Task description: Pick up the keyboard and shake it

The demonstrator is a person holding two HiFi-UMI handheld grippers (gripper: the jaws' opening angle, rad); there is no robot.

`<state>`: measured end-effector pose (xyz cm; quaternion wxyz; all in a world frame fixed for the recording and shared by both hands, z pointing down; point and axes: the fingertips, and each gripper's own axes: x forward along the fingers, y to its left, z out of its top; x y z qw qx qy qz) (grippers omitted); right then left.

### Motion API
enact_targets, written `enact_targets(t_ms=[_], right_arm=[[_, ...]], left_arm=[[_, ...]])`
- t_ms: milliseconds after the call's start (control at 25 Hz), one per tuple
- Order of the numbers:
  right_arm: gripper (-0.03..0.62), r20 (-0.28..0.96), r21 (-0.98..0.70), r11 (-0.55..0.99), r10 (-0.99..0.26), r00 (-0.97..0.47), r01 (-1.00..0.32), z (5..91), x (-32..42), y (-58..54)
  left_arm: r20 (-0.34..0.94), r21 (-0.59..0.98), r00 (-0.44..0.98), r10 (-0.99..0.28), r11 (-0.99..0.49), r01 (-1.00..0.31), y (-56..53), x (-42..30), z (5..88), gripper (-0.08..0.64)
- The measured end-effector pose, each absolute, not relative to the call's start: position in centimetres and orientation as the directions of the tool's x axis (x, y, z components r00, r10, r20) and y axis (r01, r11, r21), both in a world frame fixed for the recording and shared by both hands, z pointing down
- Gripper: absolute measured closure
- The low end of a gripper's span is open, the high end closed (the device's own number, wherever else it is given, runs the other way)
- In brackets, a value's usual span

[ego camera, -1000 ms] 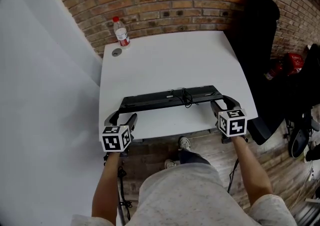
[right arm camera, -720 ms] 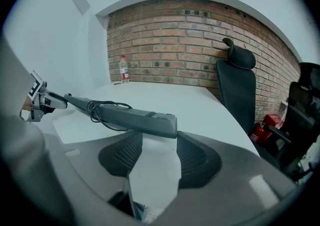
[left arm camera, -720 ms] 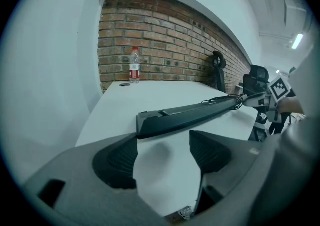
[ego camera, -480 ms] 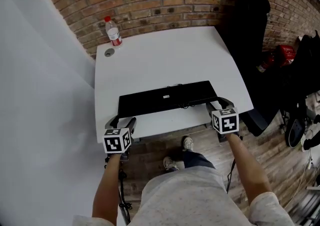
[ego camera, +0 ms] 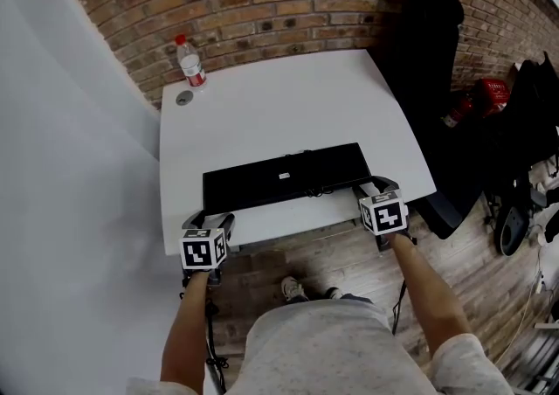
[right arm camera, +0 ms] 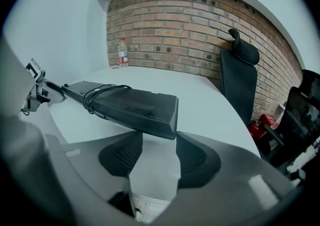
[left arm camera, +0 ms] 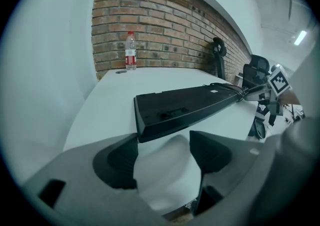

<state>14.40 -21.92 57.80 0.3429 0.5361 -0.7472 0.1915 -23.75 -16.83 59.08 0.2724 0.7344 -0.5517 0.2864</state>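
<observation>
Flanking one keyboard [ego camera: 284, 175], two tools, left tool [left arm camera: 163, 142] and right tool [right arm camera: 159, 142], jaws apart; one bottle [ego camera: 189, 63] on one table [ego camera: 288, 105].

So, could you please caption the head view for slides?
Keyboard on white table; left gripper and right gripper open near its ends.

Soft even light; strong fisheye bending; rims perhaps blurred.
</observation>
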Motion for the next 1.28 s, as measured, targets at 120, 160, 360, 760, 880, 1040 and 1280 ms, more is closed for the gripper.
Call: enact_targets(t_ms=[120,160,360,760,880,1040,1280], right_arm=[[0.368,0.758,0.105,0.380,-0.629,-0.173,-0.919,58.7,14.8,-21.2],[0.372,0.761,0.113,0.379,-0.627,-0.165,-0.918,58.9,15.1,-21.0],[0.387,0.762,0.118,0.394,-0.625,-0.172,-0.911,58.6,15.8,-19.9],[0.412,0.693,0.053,0.474,-0.651,-0.310,-0.879,56.1,14.7,-16.7],[0.421,0.664,0.050,0.506,-0.661,-0.350,-0.861,54.7,14.2,-15.7],[0.444,0.617,0.040,0.534,-0.678,-0.400,-0.844,52.6,13.5,-14.5],[0.486,0.519,-0.001,0.568,-0.703,-0.486,-0.823,48.6,12.2,-12.6]], left_arm=[[0.729,0.057,0.207,-0.653,-0.243,-0.968,-16.7,-23.4,59.0,0.234],[0.730,0.048,0.199,-0.653,-0.242,-0.969,-16.6,-23.2,59.0,0.233],[0.727,0.035,0.172,-0.665,-0.215,-0.976,-15.0,-22.1,58.4,0.233],[0.650,0.052,0.198,-0.734,-0.217,-0.975,-12.0,-15.6,55.1,0.262],[0.619,0.063,0.213,-0.756,-0.223,-0.973,-11.1,-13.2,53.8,0.280],[0.580,0.051,0.225,-0.783,-0.241,-0.969,-10.0,-10.1,52.1,0.326],[0.504,0.070,0.248,-0.827,-0.246,-0.967,-8.5,-6.6,48.6,0.419]])
